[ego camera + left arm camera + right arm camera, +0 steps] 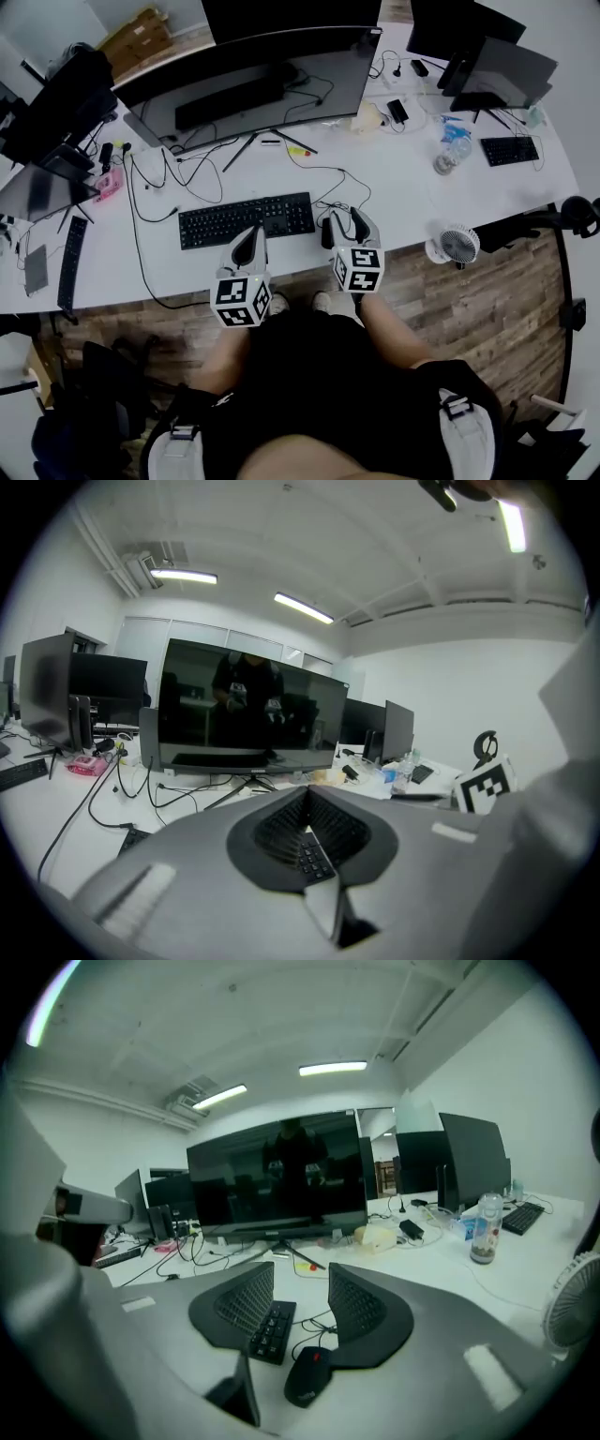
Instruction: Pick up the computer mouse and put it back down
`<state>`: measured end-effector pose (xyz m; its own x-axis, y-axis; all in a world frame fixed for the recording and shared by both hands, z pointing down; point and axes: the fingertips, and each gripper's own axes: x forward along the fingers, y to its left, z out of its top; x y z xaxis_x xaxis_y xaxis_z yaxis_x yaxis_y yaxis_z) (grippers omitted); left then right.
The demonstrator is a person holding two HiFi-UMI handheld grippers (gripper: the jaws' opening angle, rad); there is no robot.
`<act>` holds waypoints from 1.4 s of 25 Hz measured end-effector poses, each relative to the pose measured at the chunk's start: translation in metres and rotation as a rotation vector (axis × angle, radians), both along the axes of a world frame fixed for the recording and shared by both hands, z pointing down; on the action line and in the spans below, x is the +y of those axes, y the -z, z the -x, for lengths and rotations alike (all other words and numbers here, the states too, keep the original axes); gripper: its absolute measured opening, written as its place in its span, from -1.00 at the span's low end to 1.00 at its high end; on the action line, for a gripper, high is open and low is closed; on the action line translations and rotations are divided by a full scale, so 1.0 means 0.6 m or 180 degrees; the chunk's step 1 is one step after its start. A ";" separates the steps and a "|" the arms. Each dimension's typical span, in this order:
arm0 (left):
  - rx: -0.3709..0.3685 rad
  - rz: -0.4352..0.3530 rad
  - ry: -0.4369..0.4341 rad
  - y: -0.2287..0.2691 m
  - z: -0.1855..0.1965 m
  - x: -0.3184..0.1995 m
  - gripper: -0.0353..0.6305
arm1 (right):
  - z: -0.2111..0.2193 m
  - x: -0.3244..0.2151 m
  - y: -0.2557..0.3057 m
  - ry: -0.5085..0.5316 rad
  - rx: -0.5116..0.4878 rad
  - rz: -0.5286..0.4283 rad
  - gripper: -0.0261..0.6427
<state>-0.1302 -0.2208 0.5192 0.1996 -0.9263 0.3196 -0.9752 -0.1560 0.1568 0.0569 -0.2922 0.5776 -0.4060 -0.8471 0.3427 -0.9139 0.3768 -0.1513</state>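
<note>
Black mouse (red wheel) rests on white desk.

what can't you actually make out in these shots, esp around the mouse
- Mouse: in the head view it can't be told apart from the dark right tongs over it. The right gripper view doesn't settle whether a pad touches it.
- Keyboard: in the left gripper view it is mostly covered by the shut left tongs.
- Bottle label: too small in every view.

The left gripper and right gripper are grey, each with 2 black ridged pads and 1 white cube bearing black square markers. The person wears black clothing and pale shoes.
</note>
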 end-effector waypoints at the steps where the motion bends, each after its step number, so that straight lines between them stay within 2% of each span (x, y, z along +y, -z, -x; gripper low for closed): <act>1: -0.0005 0.0011 0.0026 -0.002 0.010 -0.002 -0.73 | 0.007 -0.006 -0.022 -0.0023 0.0032 0.0131 -0.46; 6: -0.0089 0.0073 0.0111 -0.009 0.048 -0.003 -0.73 | 0.029 -0.021 -0.126 -0.0127 0.0107 0.0699 -0.29; 14: -0.0112 0.0211 0.0226 -0.030 0.102 0.012 -0.73 | 0.043 -0.024 -0.225 -0.0341 0.0501 0.1044 -0.23; 16: -0.0103 0.0246 0.0235 -0.036 0.112 0.014 -0.73 | 0.041 -0.024 -0.250 -0.0395 0.0610 0.1139 -0.14; 26: -0.0076 0.0333 0.0157 -0.058 0.117 0.013 -0.73 | 0.027 -0.014 -0.338 -0.0563 0.0659 0.1446 -0.12; 31: -0.0064 0.0325 0.0084 -0.059 0.108 0.008 -0.73 | 0.024 -0.017 -0.349 -0.0588 0.0674 0.1308 -0.11; 35: -0.0044 0.0288 0.0030 -0.053 0.095 0.003 -0.73 | 0.026 -0.015 -0.354 -0.0513 0.0612 0.1472 -0.11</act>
